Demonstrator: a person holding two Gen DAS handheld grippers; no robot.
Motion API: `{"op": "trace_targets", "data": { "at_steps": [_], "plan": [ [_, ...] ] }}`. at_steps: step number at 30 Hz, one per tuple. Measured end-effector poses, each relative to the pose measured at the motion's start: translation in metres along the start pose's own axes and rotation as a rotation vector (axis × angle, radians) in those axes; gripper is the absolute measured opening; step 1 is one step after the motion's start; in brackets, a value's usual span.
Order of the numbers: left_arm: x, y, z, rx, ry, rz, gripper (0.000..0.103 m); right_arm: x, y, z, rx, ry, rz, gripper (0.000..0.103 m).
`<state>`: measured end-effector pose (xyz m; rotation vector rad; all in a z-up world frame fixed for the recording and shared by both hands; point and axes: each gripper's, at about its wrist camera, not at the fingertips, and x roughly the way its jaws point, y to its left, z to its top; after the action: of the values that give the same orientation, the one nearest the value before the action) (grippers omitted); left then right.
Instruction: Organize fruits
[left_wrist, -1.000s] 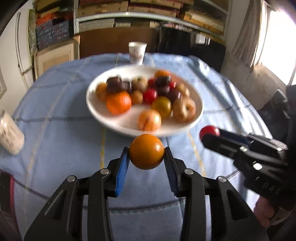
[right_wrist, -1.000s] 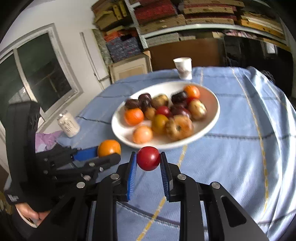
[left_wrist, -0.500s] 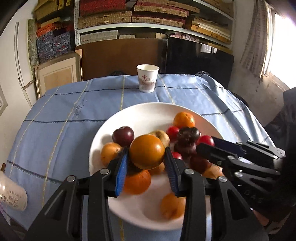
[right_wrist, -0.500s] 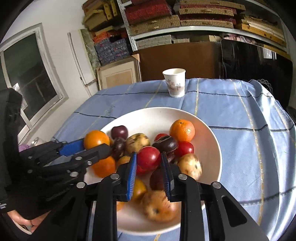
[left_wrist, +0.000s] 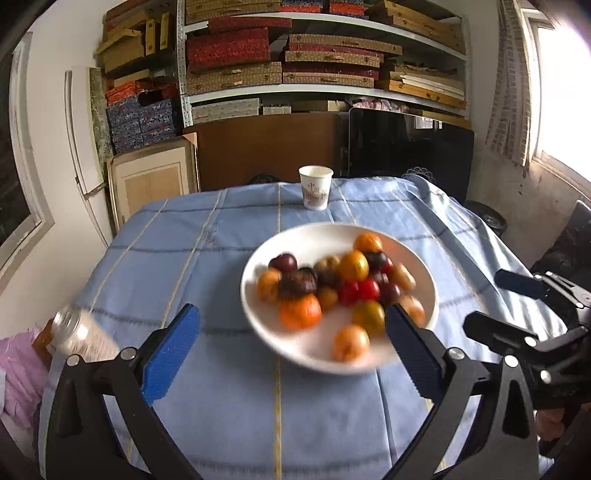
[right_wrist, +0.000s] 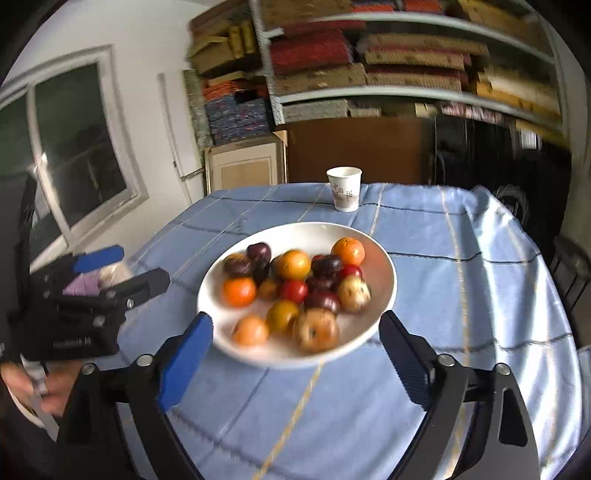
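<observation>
Both standing wide and empty: left hand-held gripper (left_wrist: 291, 354) and right hand-held gripper (right_wrist: 295, 354), jaws having just been opening, nothing between the blue pads. Hovering short of the white plate (right_wrist: 384, 291) on the blue-clothed worktop (right_wrist: 461, 295), with the fruits (right_wrist: 295, 288) piled inside it (oranges, red and dark plums, a mottled apple). Likely handling as light, round, smooth-skinned pieces, rolling readily and bruising under a hard squeeze. Best taking one across its widest middle, pads on opposite sides, closing gently. Paper cup (right_wrist: 344, 189) sitting well apart beyond the plate.
</observation>
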<state>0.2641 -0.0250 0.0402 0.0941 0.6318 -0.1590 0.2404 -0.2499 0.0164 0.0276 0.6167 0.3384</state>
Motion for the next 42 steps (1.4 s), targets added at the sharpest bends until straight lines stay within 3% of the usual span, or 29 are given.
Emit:
{"op": "trace_targets", "data": {
  "at_steps": [6,13,42],
  "plan": [
    [-0.049,-0.002,-0.048,0.005,-0.002,0.045,0.098,-0.035,0.02,-0.038,-0.057,0.013,-0.039,0.096],
    [-0.081,0.003,-0.076,-0.008,0.0,0.062,0.098,-0.058,0.03,-0.059,-0.073,0.034,-0.042,0.096],
    [-0.09,-0.005,-0.087,0.017,0.012,0.071,0.098,-0.073,0.041,-0.065,-0.091,0.035,-0.044,0.096]
  ]
}}
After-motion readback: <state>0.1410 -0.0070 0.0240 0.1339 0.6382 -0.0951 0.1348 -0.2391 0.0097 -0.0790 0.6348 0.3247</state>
